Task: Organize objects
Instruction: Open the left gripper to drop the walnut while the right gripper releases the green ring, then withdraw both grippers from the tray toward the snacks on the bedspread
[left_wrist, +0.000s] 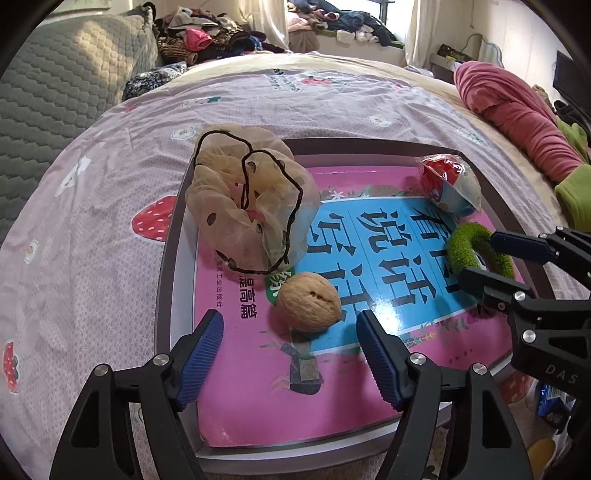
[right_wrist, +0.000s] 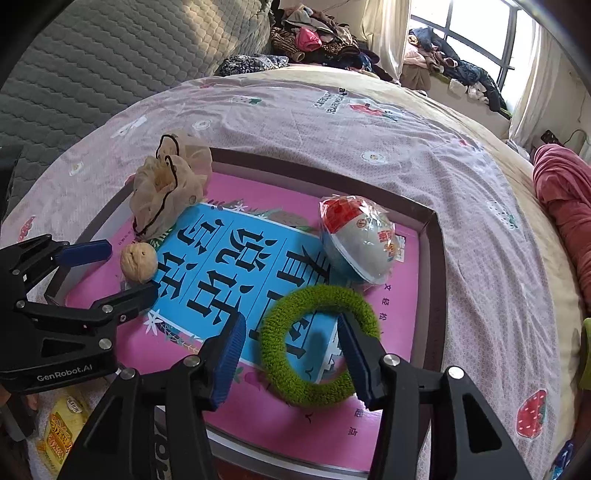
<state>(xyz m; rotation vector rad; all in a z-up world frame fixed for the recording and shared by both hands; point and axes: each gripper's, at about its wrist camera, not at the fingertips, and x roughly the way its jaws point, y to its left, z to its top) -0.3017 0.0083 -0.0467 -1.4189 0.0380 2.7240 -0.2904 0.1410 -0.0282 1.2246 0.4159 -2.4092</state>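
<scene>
A shallow dark-rimmed tray lies on the bed with a pink and blue book inside. On the book a walnut rests between the fingers of my open left gripper, untouched by either pad. A fuzzy green ring lies flat at my right gripper, which is open. The ring's left arc sits between the fingers and the right finger reaches over its hole. A sheer beige scrunchie and a wrapped egg-shaped packet sit at the far corners.
The tray lies on a lilac sheet with strawberry prints. A rolled pink blanket lies to the right and a grey quilted cushion to the left. Snack packets sit at the near edge. Clothes are piled at the back.
</scene>
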